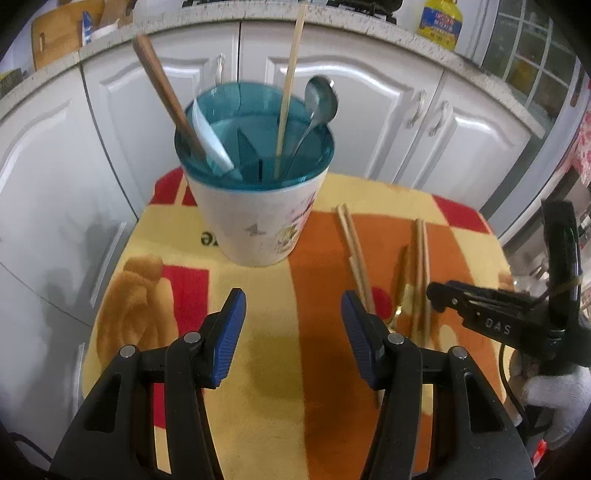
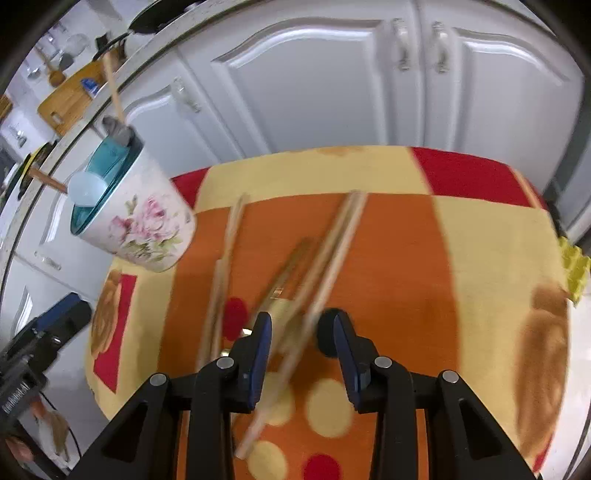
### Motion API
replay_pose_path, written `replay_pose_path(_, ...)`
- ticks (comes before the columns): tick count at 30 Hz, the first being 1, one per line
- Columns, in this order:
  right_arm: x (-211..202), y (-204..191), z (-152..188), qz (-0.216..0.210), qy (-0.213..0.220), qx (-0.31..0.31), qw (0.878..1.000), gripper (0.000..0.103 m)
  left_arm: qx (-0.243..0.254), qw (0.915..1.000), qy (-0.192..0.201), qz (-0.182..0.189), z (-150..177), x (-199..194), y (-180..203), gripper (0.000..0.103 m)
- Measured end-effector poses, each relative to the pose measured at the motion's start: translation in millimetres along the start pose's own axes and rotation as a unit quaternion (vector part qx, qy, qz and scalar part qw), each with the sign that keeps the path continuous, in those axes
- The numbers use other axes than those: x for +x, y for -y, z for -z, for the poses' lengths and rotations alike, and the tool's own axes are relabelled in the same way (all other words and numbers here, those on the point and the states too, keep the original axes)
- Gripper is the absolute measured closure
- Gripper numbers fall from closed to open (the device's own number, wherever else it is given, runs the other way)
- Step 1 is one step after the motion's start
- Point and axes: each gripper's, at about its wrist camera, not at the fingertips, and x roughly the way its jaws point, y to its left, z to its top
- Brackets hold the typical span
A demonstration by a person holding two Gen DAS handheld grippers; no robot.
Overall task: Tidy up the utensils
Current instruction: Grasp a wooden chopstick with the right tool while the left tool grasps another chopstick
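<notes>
A white floral cup with a teal inside (image 1: pixel 258 206) stands at the back of the cloth-covered table; it also shows in the right wrist view (image 2: pixel 136 214). It holds a wooden-handled utensil (image 1: pixel 162 92), a single chopstick (image 1: pixel 290 88) and a metal spoon (image 1: pixel 319 103). Loose chopsticks (image 1: pixel 356 254) and a gold utensil (image 1: pixel 400 280) lie on the cloth to the cup's right. My left gripper (image 1: pixel 293 321) is open and empty, in front of the cup. My right gripper (image 2: pixel 301 332) is open, low over the chopsticks (image 2: pixel 325 251) and the gold utensil (image 2: pixel 284 280), which lie between its fingers.
The table wears an orange, yellow and red blanket (image 1: pixel 258 350). White cabinet doors (image 1: pixel 369 110) stand close behind the table. A countertop above carries a yellow oil bottle (image 1: pixel 441 22) and a wooden board (image 1: pixel 59 33). A yellow cloth (image 2: pixel 572 269) sits at the table's right edge.
</notes>
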Motion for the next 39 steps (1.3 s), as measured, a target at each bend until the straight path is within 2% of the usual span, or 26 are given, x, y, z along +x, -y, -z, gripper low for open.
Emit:
replay_pose_path(4,18.9,-10.3,-7.8,0.042,-0.006,-0.021,0.999,0.068,0.002,0.9999,-0.013,0.003,1.9,10.0,0.0,0.05)
replay_pose_path(10,30.8,6.2,-12.4,0.048,-0.016,-0.006,0.999,0.068,0.0,0.9976,-0.044,0.053,3.1,32.0,13.7,0.05)
replay_pose_path(12,30.2,9.7,-13.6,0.038,-0.015,0.004,0.999,0.068,0.003,0.9958,-0.055,0.074,0.4,44.2,23.9,0.05)
replay_pose_path(15,27.7,14.0,-15.5,0.029,-0.015,0.01,0.999,0.068,0.011,0.9946,-0.066,0.079,-4.6,59.5,36.0,0.05)
replay_pose_path(17,23.0,19.0,-16.0,0.019,-0.01,0.021,1.0,0.068,0.019,0.9936,-0.069,0.087,-6.9,67.7,40.4,0.057)
replay_pose_path(19,23.1,20.8,-15.8,0.005,-0.011,0.034,0.999,0.068,0.025,0.9921,-0.088,0.087,-7.8,79.4,43.3,0.08)
replay_pose_path(23,27.4,25.6,-15.8,-0.002,-0.019,0.034,0.999,0.077,0.017,0.9878,-0.103,0.115,-7.3,90.3,41.7,0.09)
replay_pose_path(24,28.5,25.6,-16.8,-0.005,-0.02,0.033,0.999,0.081,0.021,0.9877,-0.103,0.116,-7.1,88.8,42.2,0.096)
replay_pose_path(27,31.1,23.5,-17.3,-0.004,-0.021,0.019,1.0,0.094,0.028,0.9896,-0.094,0.105,-6.7,80.3,39.6,0.1)
replay_pose_path(33,22.1,22.3,-10.7,0.001,-0.024,-0.002,1.0,0.097,0.015,0.9894,-0.094,0.11,4.2,60.8,13.6,0.101)
replay_pose_path(39,0.0,33.4,26.0,-0.004,-0.058,-0.012,0.998,0.098,0.034,0.9876,-0.109,0.108,30.8,40.9,-0.4,0.101)
